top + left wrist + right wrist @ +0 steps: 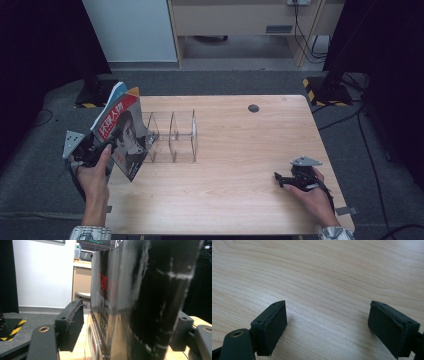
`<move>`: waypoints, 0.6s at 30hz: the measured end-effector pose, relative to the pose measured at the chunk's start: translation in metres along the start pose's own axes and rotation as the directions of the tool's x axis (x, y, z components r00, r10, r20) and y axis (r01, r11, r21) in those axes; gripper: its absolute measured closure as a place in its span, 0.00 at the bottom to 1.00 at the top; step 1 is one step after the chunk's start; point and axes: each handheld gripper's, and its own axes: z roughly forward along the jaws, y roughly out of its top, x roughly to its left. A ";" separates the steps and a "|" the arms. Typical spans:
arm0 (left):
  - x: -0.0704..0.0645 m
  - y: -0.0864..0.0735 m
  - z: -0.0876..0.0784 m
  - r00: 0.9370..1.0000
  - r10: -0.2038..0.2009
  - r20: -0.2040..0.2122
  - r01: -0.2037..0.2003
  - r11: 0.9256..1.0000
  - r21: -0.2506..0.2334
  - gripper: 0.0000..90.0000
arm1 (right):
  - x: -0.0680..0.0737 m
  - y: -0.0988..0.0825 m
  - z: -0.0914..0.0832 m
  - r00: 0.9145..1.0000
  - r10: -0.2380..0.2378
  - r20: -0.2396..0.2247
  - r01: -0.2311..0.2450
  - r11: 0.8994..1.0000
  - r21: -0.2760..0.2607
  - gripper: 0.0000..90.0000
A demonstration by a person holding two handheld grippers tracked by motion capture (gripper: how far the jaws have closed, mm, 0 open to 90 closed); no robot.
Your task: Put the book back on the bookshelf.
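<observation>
At the left edge of the wooden table [235, 150] in the high view, the person's left hand [94, 177] holds the left gripper [102, 147] up off the table, its grey plate at its outer side. Its jaws are closed on a stack of magazines [122, 132], which stands tilted with its top leaning away to the left; the front cover is red at the top with white characters above a black-and-white portrait, and blue and orange covers show behind its upper edge. In the left gripper view the magazines [140, 297] rise between the two black jaws, dark and glossy, with red lettering on the near face; the left pad stands a little off the cover, so how tightly the stack is pinched there I cannot tell. Just to the right of the magazines stands a clear acrylic rack [172, 136] with upright dividers, its slots holding nothing visible. Farther back on the table, toward the right, is a small dark round cable hole [253, 108]. Near the front right corner the right hand [314, 197] rests the right gripper [278, 178] low at the table, pointing left. In the right gripper view its jaws are spread wide apart over bare wood grain, with nothing between them.
</observation>
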 end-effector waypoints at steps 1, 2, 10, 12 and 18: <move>0.000 0.000 -0.001 1.000 -0.002 0.002 0.002 1.000 0.001 0.27 | 0.000 0.000 0.000 1.000 -0.001 0.000 0.001 1.000 0.000 0.18; 0.000 -0.001 -0.001 1.000 0.003 0.002 -0.003 1.000 0.004 0.26 | 0.000 0.000 0.000 1.000 -0.004 0.002 0.004 1.000 -0.004 0.18; -0.006 -0.007 -0.004 0.998 0.054 -0.012 -0.054 0.998 0.043 0.20 | 0.001 0.000 0.000 1.000 -0.004 -0.003 0.004 1.000 -0.003 0.17; -0.009 -0.008 -0.004 0.996 0.084 -0.021 -0.083 0.995 0.050 0.19 | 0.001 0.000 0.000 1.000 -0.002 -0.002 0.002 1.000 -0.002 0.17; -0.017 -0.014 -0.008 0.995 0.098 -0.020 -0.096 0.993 0.067 0.16 | 0.001 0.001 0.001 1.000 -0.005 -0.006 0.005 1.000 -0.001 0.17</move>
